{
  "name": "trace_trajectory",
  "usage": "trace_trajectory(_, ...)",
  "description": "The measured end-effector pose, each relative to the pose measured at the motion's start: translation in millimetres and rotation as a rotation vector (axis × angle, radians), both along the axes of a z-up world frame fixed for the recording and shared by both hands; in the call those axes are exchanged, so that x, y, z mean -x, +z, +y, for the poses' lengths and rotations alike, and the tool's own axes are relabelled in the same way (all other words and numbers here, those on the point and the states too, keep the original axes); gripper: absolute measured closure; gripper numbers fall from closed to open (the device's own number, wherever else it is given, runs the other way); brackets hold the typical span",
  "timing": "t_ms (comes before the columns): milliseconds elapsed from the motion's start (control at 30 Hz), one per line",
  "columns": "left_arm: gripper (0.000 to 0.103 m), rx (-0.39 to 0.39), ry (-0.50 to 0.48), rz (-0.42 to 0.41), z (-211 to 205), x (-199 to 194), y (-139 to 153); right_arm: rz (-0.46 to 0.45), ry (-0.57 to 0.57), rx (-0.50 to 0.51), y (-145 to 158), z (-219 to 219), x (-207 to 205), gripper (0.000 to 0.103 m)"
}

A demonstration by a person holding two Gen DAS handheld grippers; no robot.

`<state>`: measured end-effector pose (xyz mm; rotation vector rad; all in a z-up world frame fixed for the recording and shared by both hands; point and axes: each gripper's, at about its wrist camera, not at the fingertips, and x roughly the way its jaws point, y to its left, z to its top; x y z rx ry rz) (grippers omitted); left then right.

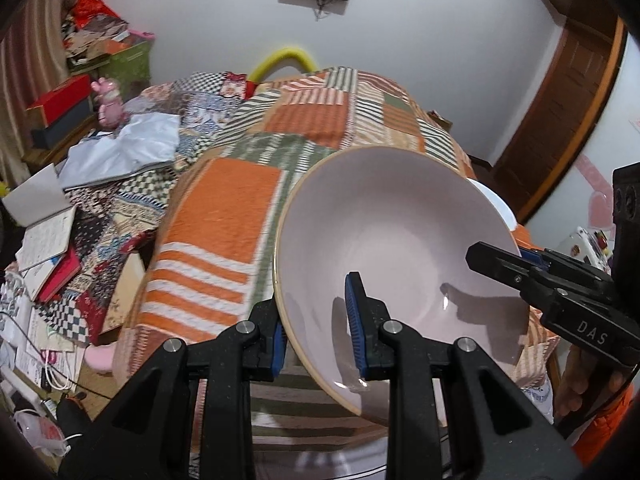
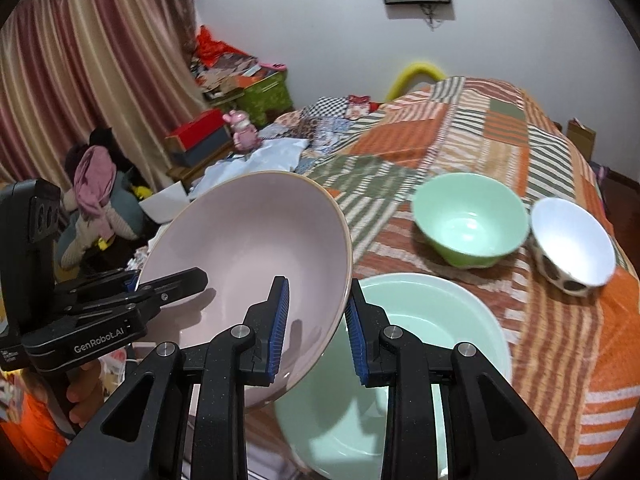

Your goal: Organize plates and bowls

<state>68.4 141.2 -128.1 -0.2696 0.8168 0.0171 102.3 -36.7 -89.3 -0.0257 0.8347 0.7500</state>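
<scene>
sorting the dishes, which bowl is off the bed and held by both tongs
The big pink bowl, tilted, gripped at opposite rims; the green bowl and white spotted bowl rest on the bedspread.

green bowl point(image 2: 470, 220) and white bowl point(image 2: 574, 240) crowd right; bedspread point(image 2: 420, 136) beyond free

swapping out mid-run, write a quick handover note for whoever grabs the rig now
Left hand-held gripper: shut on the near rim of the large pale pink ceramic bowl.
Right hand-held gripper: shut on the opposite rim of the same bowl, so both carry it, tilted, off the bed.
Below it on the orange patchwork quilt: the wide pale green dish. Further back, a smaller green bowl and a white bowl with dark spots, side by side.
Done: pink bowl lifted.
Left: set it down, probably stacked with the dish, then the two small bowls.
</scene>
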Motion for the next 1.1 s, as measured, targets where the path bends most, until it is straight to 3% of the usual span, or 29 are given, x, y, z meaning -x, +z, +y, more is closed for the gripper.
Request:
trace_trajectory(433, 0.077, 0.021, 0.073, 0.041, 51, 3, -21, 0.056, 0.072, 0.064, -26, 51, -8, 0.078)
trace_trajectory(1100, 0.077, 0.105, 0.111, 0.161, 88, -20, -81, 0.172, 0.092, 0.13, -70, 82, -25, 0.078)
